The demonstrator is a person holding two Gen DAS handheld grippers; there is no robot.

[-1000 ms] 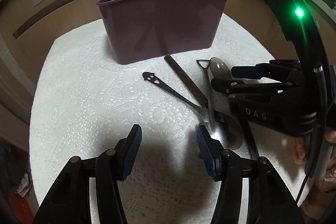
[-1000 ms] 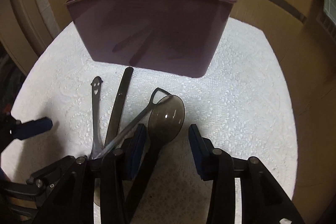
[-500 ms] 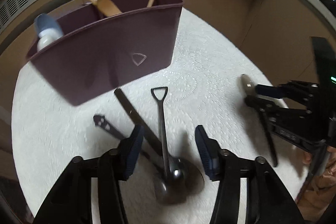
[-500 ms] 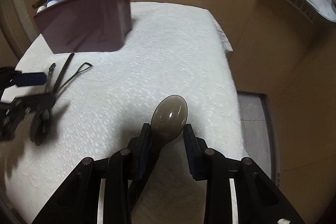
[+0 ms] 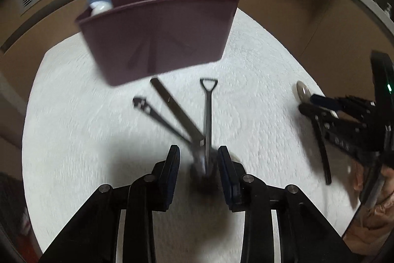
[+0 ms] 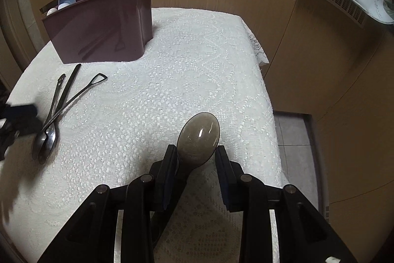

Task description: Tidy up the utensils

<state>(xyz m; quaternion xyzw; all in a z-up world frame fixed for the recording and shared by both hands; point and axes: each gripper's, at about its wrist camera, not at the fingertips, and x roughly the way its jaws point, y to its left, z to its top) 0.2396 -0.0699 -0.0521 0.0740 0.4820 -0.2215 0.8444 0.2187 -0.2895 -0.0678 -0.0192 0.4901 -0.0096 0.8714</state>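
My right gripper [image 6: 196,159] has a smoky spoon [image 6: 199,137] clamped between its pads, bowl sticking out ahead, lifted over the near right part of the white cloth [image 6: 172,80]. My left gripper [image 5: 199,165] has just been closing; its jaws straddle the shovel-handled spoon [image 5: 208,120] without pressing it as far as I can tell. That spoon lies in a fan with two other utensils [image 5: 170,115], just near of the maroon caddy [image 5: 157,33] at the far left.
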